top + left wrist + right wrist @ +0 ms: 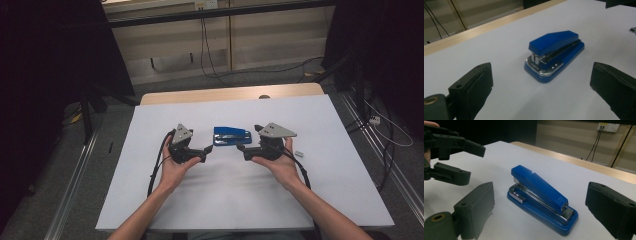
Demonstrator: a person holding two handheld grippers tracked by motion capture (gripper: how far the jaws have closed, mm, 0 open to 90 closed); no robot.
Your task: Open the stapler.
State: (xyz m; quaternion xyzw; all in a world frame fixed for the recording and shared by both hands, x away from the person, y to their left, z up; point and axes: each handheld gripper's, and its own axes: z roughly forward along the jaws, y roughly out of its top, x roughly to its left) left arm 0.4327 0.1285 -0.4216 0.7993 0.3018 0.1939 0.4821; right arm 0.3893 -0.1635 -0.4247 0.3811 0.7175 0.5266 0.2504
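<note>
While both jaw pairs stand apart, left hand-held gripper (207, 149) and right hand-held gripper (241, 147) flank blue plastic-and-chrome stapler (232, 135), flat on white worktop (230, 200); risk: uneven closing may skid it.

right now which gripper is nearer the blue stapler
Right, though only slightly. The right gripper sits just below the blue stapler at its right end, jaws open toward it. The left gripper is off its left end, also open, neither touching.

Blue stapler (232, 135), white table (235, 200), black fingers (477, 85)
</note>
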